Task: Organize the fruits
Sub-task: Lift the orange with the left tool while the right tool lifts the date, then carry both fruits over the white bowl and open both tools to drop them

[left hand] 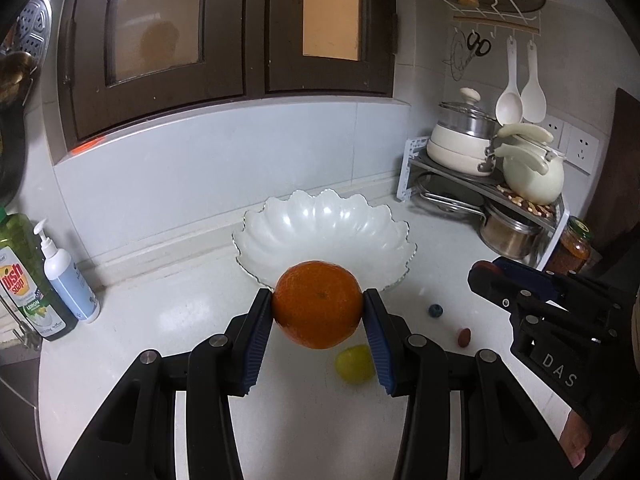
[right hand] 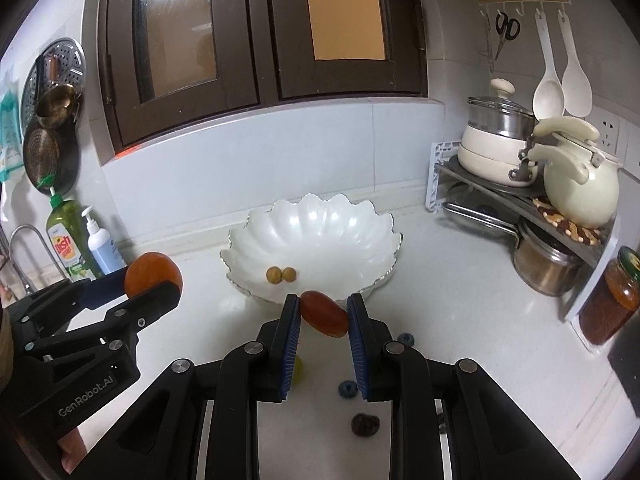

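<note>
Between the blue pads of the left hand-held gripper (left hand: pixel 318 310) sits a round orange citrus fruit (left hand: pixel 318 304), clamped clear of the white bench (left hand: pixel 160 320). The right hand-held gripper (right hand: pixel 324 314) is nearly closed on a small oblong red-brown fruit (right hand: pixel 324 314), its long axis slanting across the jaws. Both point downward, with the scalloped white bowl (right hand: pixel 352 216) straight ahead, the right one seemingly nearer.

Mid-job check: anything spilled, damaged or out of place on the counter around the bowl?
Nothing looks spilled or damaged. The bowl sits upright with two small yellow fruits inside. Loose fruit remains on the counter: a green grape, blueberries and a dark berry. The left tool grips an orange, the right tool a small red fruit.
</note>
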The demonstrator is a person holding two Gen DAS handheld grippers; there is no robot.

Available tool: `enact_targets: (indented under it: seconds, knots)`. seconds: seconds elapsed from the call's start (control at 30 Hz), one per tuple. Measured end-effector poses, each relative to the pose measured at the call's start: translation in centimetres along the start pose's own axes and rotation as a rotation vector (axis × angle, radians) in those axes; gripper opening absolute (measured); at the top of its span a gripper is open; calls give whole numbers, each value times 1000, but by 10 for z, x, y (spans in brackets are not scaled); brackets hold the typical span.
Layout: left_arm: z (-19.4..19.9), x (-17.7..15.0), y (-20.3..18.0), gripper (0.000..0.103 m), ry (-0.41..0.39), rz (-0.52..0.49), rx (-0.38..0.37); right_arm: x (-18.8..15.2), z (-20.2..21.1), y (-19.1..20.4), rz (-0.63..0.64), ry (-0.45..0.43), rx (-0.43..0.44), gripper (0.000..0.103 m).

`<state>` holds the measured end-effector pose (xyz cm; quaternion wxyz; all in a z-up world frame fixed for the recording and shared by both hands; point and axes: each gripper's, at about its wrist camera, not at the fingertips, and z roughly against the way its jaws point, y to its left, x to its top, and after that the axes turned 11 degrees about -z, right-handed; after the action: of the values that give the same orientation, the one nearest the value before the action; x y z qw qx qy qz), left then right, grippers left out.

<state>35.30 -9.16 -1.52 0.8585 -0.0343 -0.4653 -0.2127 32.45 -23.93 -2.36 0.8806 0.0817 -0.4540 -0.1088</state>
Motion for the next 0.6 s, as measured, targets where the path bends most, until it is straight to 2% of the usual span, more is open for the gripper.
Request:
enact_targets:
  seconds: [0.4, 0.6]
  knots:
    - [-14, 29, 11, 45, -9, 18, 24, 32, -14, 5, 21, -33, 32, 25]
    - [-26, 47, 15, 45, -16, 7, 39, 50, -33, 5, 7, -13, 51, 25]
